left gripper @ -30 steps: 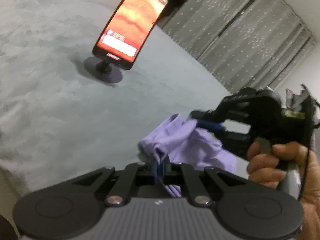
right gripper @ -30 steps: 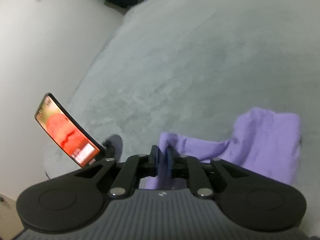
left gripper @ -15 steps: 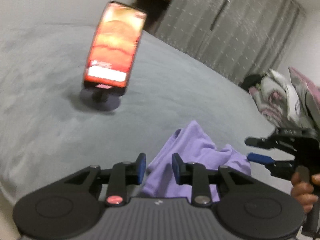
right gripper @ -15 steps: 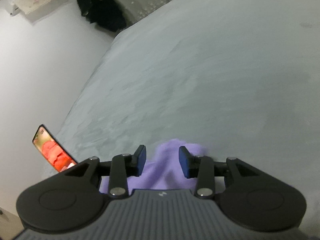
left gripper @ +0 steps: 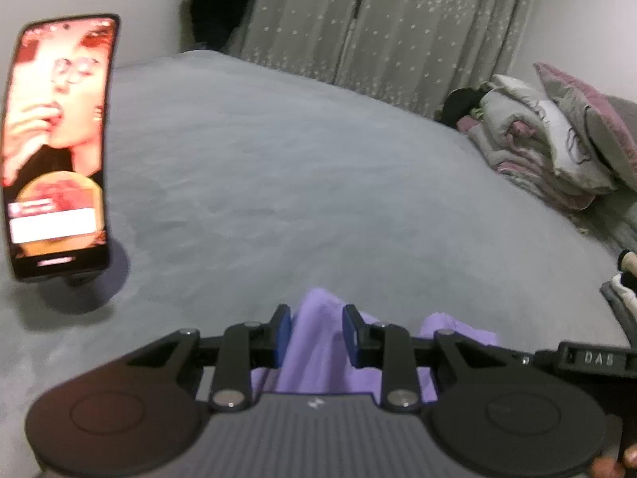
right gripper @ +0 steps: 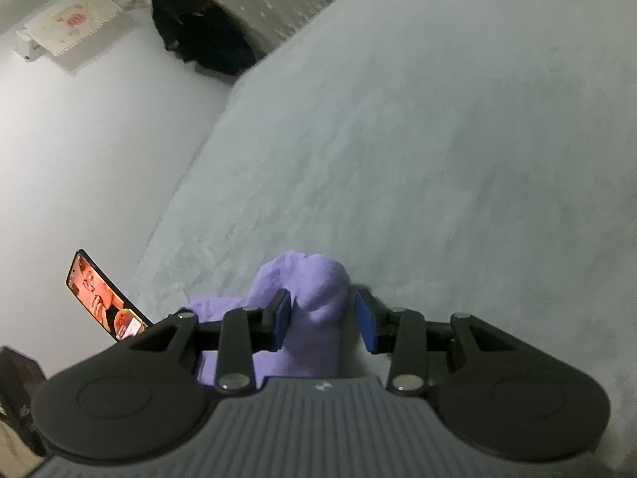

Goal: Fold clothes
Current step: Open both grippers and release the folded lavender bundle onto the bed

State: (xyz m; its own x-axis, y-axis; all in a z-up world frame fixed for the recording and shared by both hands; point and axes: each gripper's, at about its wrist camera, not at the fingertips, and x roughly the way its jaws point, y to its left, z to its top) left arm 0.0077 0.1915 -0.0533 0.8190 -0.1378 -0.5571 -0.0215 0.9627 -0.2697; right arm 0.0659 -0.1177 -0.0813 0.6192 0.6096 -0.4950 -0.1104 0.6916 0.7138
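A small purple garment [left gripper: 314,358] lies bunched on the grey bed cover [left gripper: 318,179], close in front of both grippers. My left gripper [left gripper: 316,334] is open just over it; a fold of the cloth rises between the blue pads [left gripper: 283,330], which do not press on it. In the right wrist view the same purple garment [right gripper: 314,279] forms a rounded hump. My right gripper [right gripper: 324,318] is open around that hump, with a gap showing at the right pad [right gripper: 366,322]. The near part of the cloth is hidden under both gripper bodies.
A phone on a round stand [left gripper: 55,147] stands on the bed at the left, screen lit; the phone [right gripper: 105,296] also shows in the right wrist view. Folded bedding and pillows [left gripper: 557,147] are piled at the far right. Curtains [left gripper: 378,20] hang behind, and the wall [right gripper: 99,139] borders the bed.
Both grippers were shut on the purple garment a second ago; both have opened and let it go. The cloth now rests bunched on the bed. The left gripper has rolled level and shifted.
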